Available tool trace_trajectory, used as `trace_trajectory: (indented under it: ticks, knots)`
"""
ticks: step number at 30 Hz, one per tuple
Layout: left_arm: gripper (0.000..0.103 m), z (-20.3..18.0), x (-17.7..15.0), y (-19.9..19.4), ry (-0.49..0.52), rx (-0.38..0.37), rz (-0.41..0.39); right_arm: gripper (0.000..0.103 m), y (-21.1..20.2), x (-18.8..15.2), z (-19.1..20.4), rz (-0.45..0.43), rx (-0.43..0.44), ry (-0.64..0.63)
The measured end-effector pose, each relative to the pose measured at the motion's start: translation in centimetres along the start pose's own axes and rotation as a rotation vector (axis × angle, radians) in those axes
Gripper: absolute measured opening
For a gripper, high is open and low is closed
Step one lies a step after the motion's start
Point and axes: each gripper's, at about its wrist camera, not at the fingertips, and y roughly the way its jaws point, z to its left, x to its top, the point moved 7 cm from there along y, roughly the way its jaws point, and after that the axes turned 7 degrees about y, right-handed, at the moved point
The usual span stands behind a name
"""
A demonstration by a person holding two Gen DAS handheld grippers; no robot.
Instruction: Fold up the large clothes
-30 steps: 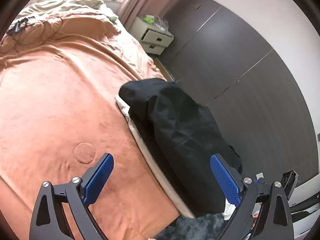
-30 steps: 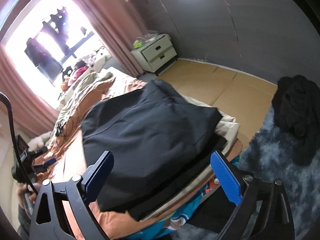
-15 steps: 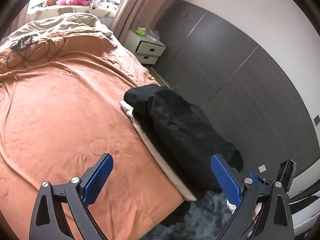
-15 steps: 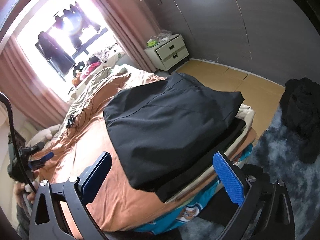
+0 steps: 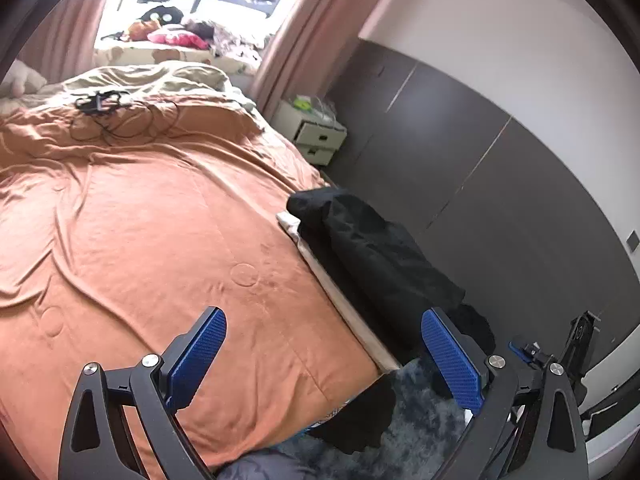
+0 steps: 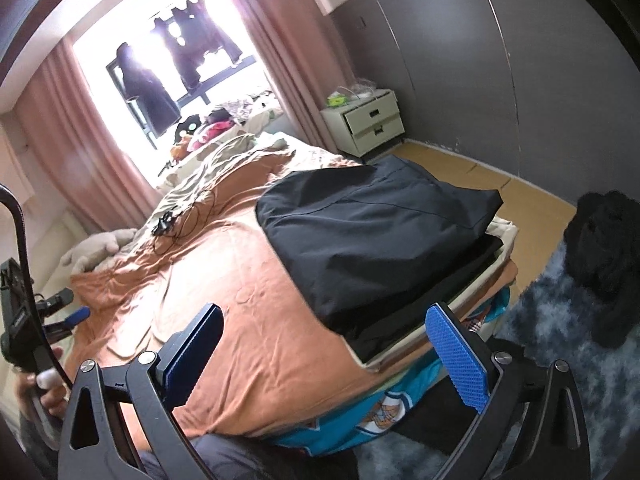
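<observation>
A folded black garment (image 6: 372,232) lies on top of a stack of folded clothes at the right edge of the bed; it also shows in the left wrist view (image 5: 368,248). Under it lie a black piece and a cream piece (image 6: 506,230). My left gripper (image 5: 324,356) is open and empty, held above the bed's near corner. My right gripper (image 6: 324,348) is open and empty, held back from the stack. A loose black garment (image 6: 604,256) lies heaped on the rug to the right.
The bed carries an orange blanket (image 5: 152,232) with black cables (image 5: 100,104) near its head. A white nightstand (image 6: 368,120) stands by the curtain. A grey shaggy rug (image 6: 560,332) covers the floor at the foot. Dark wardrobe doors (image 5: 500,184) line the right wall.
Both grippers have pulled back and up from the stack, so more of the bed and window shows. The folded black garment stays in place. Both stay open.
</observation>
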Motion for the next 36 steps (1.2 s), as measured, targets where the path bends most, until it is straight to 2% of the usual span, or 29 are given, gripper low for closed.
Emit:
trace_trajectory:
  ticks: [9, 11, 15, 23, 25, 28, 36]
  knots:
    - [0.100, 0.3, -2.8, -7.5, 0.038, 0.063, -0.093, 0.102, -3.6, -3.0, 2.3, -0.033, 0.030, -0.038]
    - [0.100, 0.4, -3.8, -9.2, 0.052, 0.100, -0.125, 0.102, -4.3, -3.7, 2.8, -0.041, 0.038, -0.049]
    - [0.100, 0.7, -5.7, -11.7, 0.074, 0.154, -0.172, 0.102, -5.4, -5.2, 3.7, -0.046, 0.062, -0.063]
    - [0.103, 2.5, -9.6, -15.8, 0.024, 0.203, -0.250, 0.102, -7.2, -7.8, 5.4, -0.069, 0.081, -0.122]
    - [0.103, 2.7, -10.5, -17.2, 0.047, 0.253, -0.286, 0.102, -7.6, -8.4, 5.8, -0.081, 0.081, -0.134]
    - [0.103, 2.6, -11.9, -19.1, 0.056, 0.284, -0.326, 0.102, -8.2, -9.3, 6.3, -0.096, 0.083, -0.150]
    - [0.103, 2.3, -15.2, -22.7, 0.079, 0.357, -0.362, 0.102, -9.4, -12.2, 7.7, -0.106, 0.106, -0.178]
